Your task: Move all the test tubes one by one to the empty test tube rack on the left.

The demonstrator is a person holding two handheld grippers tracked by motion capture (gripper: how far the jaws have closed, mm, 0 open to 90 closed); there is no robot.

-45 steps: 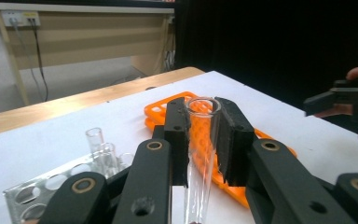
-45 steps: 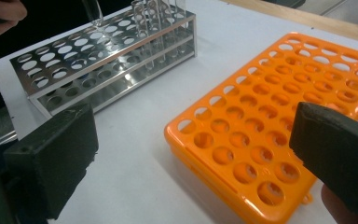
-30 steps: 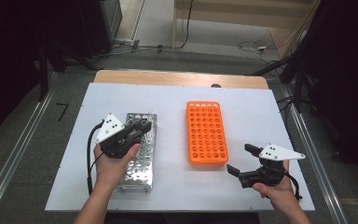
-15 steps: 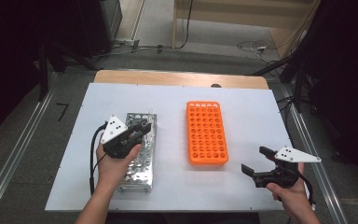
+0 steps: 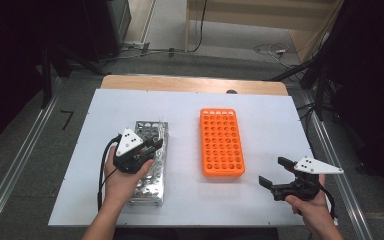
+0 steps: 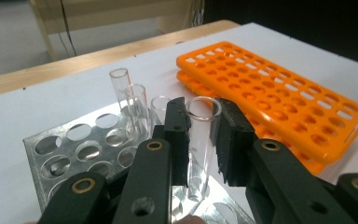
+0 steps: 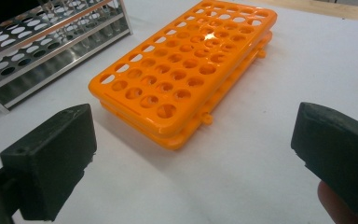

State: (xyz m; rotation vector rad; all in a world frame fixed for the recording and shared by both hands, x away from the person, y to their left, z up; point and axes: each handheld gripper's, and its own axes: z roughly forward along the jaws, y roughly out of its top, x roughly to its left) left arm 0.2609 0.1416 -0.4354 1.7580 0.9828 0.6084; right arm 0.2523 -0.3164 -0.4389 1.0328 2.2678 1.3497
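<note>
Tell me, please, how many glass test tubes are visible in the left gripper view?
4: one tube between the left gripper pads, three standing behind it in the metal rack. More may be hidden.

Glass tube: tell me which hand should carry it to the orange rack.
Left. The left gripper is already shut on the glass tube over the metal rack; the right gripper is open, empty, beside the orange rack.

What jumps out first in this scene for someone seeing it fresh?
The bright orange rack lies mid-table, all its holes empty. To its left, the left gripper is shut on a clear glass tube standing in the metal rack. The right gripper waits open at the table's right edge.
</note>
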